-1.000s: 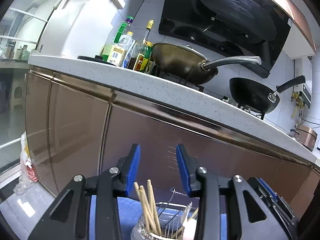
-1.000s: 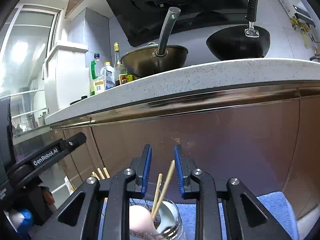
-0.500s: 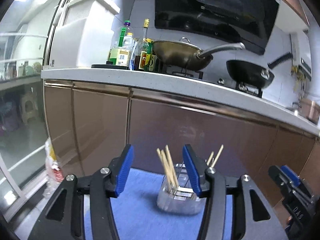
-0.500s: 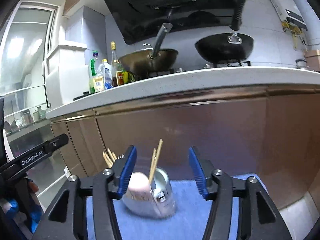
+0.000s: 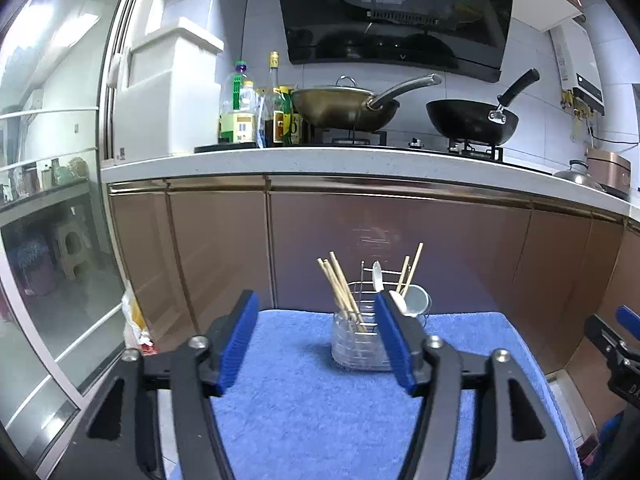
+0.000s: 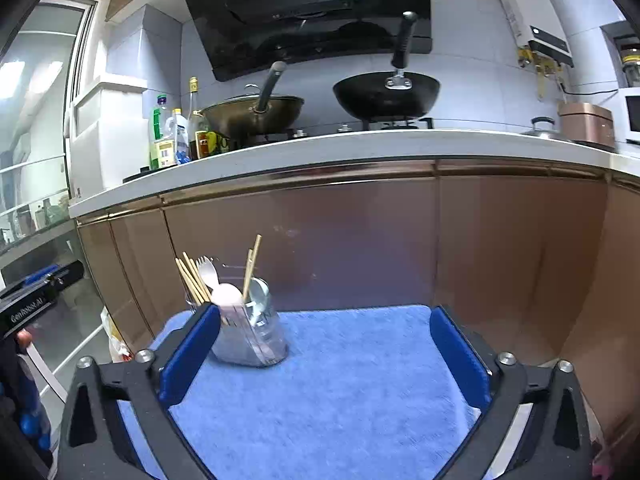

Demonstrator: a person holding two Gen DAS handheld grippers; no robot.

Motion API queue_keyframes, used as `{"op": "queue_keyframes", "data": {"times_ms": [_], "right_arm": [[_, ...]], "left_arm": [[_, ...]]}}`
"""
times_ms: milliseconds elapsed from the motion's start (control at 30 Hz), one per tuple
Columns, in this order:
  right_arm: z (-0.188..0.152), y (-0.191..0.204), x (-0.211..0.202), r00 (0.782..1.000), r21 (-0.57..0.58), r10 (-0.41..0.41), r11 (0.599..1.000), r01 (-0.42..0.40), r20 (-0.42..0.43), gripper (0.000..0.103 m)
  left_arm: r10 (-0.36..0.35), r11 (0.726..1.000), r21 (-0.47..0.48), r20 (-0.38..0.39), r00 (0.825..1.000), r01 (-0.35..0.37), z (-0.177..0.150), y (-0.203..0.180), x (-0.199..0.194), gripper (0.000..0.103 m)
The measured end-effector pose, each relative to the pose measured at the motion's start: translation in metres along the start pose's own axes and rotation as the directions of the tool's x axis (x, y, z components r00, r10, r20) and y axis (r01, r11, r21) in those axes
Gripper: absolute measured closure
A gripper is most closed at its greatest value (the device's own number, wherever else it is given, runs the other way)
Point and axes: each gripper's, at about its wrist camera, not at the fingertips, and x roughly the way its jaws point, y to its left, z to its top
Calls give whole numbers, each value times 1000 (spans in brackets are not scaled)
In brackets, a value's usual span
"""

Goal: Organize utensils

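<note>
A clear utensil holder [image 5: 356, 344] stands at the far edge of a blue towel [image 5: 304, 400]. It holds wooden chopsticks [image 5: 340, 288], a white spoon [image 5: 378, 276] and a metal cup [image 5: 416, 300]. In the right wrist view the holder [image 6: 252, 340] stands far left, with chopsticks [image 6: 192, 280], a white fork [image 6: 208, 270] and a pink spoon [image 6: 228, 294]. My left gripper [image 5: 316, 340] is open and empty, short of the holder. My right gripper [image 6: 324, 356] is wide open and empty, to the holder's right.
Brown cabinet fronts [image 5: 400, 248] stand right behind the towel under a white counter [image 5: 360, 160]. Two woks [image 5: 344, 106] and bottles [image 5: 244, 120] are on the counter. A glass door [image 5: 48, 240] is at left. The towel [image 6: 340, 392] spreads under both grippers.
Both grippers have drawn back and away from the holder and opened wider. The holder now stands free on the towel, farther off in both views.
</note>
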Motion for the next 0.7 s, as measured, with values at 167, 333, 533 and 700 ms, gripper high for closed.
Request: {"op": "queue_keyframes", "data": {"times_ms": [167,333,533,700], "right_arm": [[-14,-11,-17,999,-13,-29,1000,29,-26,0],[-22,-17,-31,996,-31,-81,996,80,-33,0],[-17,-23,-50,992,-30,-123,992,123,-1,0],[-9,-24,-66,990,-35,-134,990,135,33,0]], "left_arm": [[26,1000,13,21,999,-26,-2,5,-19,39],[55,998,24,52,997,-56,-2,12,-35,38],[112,994,6,99,989,-114,-2,21,-55,37],[108,994,1,128,986,-109,-2,25,-70,35]]}}
